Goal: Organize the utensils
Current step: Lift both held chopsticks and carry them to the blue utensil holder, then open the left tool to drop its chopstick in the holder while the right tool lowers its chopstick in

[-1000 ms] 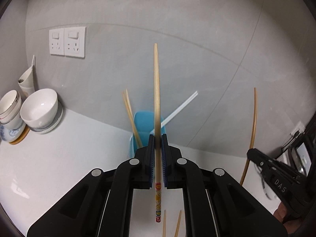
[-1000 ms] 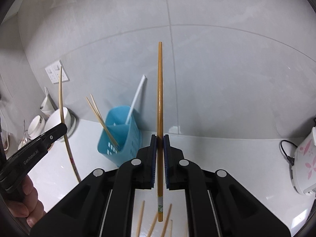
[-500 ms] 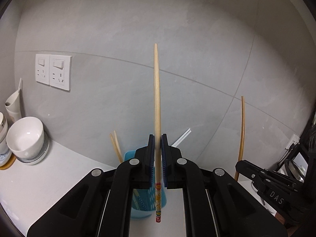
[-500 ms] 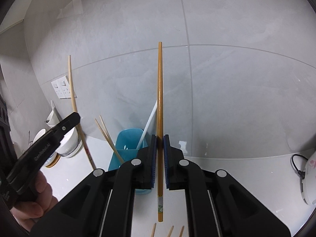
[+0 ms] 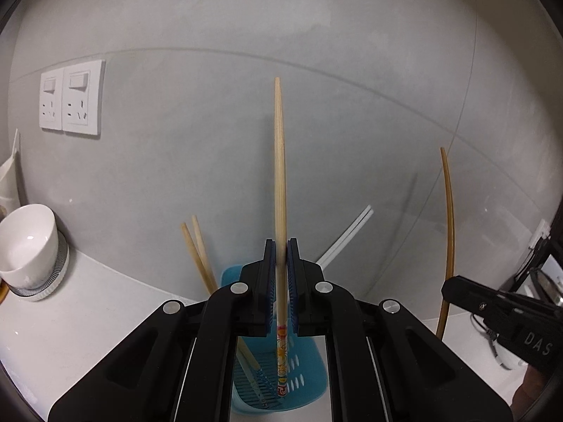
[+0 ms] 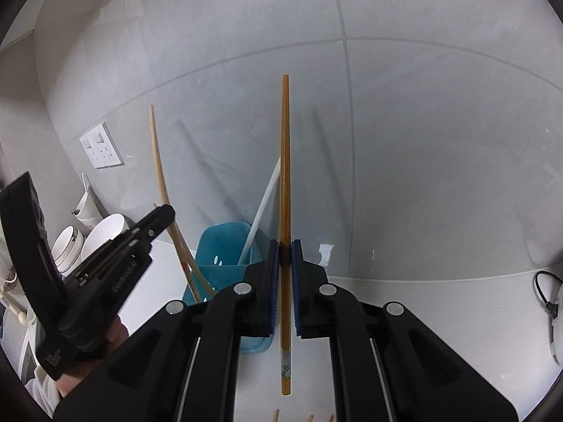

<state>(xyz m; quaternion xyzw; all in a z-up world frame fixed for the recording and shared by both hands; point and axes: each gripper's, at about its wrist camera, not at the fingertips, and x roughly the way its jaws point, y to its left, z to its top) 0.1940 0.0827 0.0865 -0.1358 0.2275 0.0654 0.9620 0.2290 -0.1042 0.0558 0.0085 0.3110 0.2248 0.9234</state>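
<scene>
My left gripper is shut on a pale wooden chopstick held upright. Its patterned lower end hangs inside the blue utensil holder. Two pale chopsticks and a white pair lean in that holder. My right gripper is shut on a darker brown chopstick, upright, just right of the blue holder and above the counter. In the right wrist view, the left gripper shows at the left with its pale chopstick reaching down into the holder.
White bowls stand on the counter at the left, under wall sockets. A cable and a white appliance sit at the far right. Loose chopstick tips lie on the counter in front. A grey tiled wall stands close behind.
My left gripper has moved toward the blue holder and sunk, bringing the pale chopstick's patterned end down into it. My right gripper has drawn closer to the holder.
</scene>
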